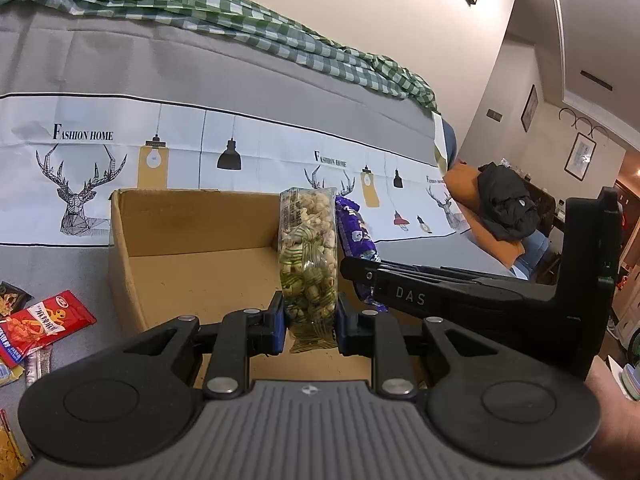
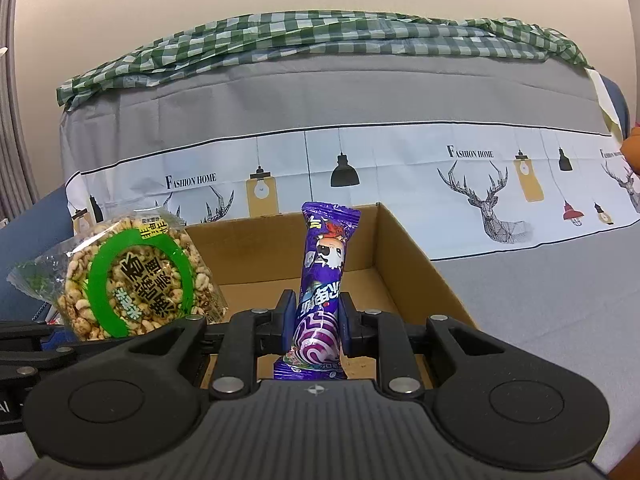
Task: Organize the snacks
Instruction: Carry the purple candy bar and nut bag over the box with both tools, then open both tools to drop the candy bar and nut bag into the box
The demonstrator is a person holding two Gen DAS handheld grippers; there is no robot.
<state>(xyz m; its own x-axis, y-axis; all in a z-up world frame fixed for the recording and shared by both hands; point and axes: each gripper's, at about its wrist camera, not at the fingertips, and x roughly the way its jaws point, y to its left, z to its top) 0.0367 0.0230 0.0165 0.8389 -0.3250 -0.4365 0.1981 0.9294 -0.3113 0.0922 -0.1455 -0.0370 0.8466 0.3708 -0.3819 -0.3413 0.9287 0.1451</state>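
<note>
- Left hand-held gripper point(image 1: 309, 322) is pinching a clear, round puffed-grain snack pack point(image 1: 309, 256) upright.
- Right hand-held gripper point(image 2: 317, 322) is pinching a purple candy wrapper point(image 2: 323, 280).
- Open brown cardboard box point(image 2: 404, 256) is sitting just ahead of both.

Clear puffed-rice pack point(image 1: 308, 264) and purple candy packet point(image 2: 322, 292), upright over cardboard box point(image 2: 404, 264)

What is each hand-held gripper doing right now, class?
Left hand-held gripper: closed on the rice cake pack, above the box.
Right hand-held gripper: closed on the purple snack, above the same box.
</note>
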